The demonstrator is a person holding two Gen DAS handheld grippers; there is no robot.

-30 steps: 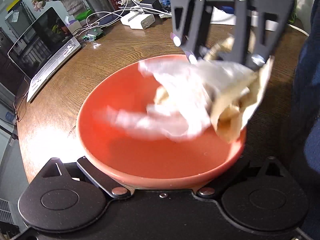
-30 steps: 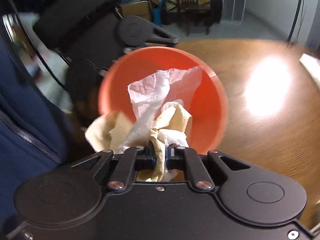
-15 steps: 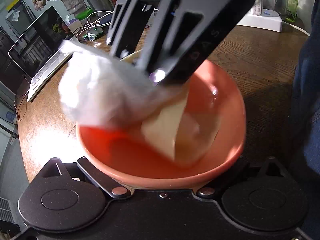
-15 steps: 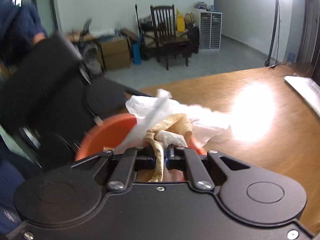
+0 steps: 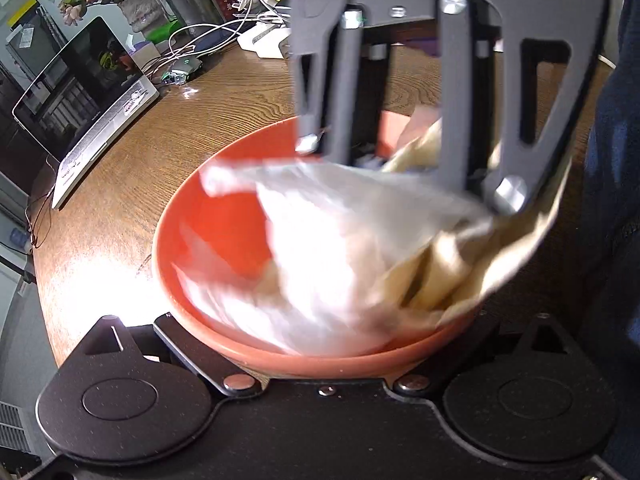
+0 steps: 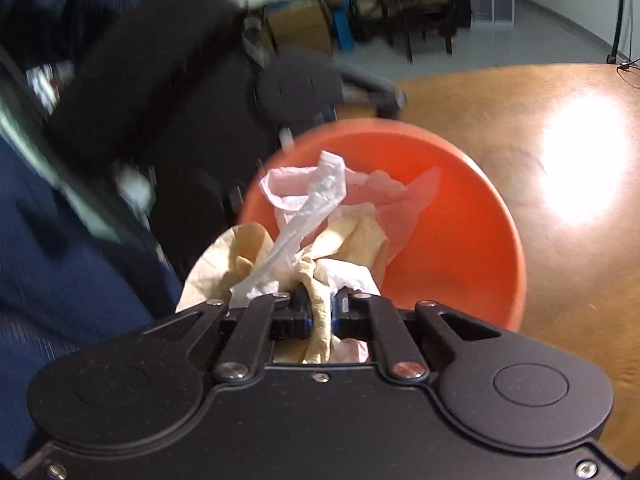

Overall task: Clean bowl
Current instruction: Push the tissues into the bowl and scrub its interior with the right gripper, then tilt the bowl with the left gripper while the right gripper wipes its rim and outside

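1. The round orange-red ceramic bowl (image 5: 224, 240) sat on the brown wood-grain tabletop (image 5: 224, 92), its near rim right against the left tool (image 5: 320, 376).
2. The left tool's fingers reached along either side of the bowl's near wall; whether they actually pinched it, I could not tell.
3. The right tool (image 6: 320, 312) was clamped tight on a crumpled wad of white and tan paper towel (image 6: 316, 240).
4. That wad lay inside the bowl, blurred, with tan folds draped over the rim nearest the person in dark blue clothing (image 6: 60, 280).
5. An open silver laptop (image 5: 84, 104) stood well apart, beside tangled white cables (image 5: 208, 40).
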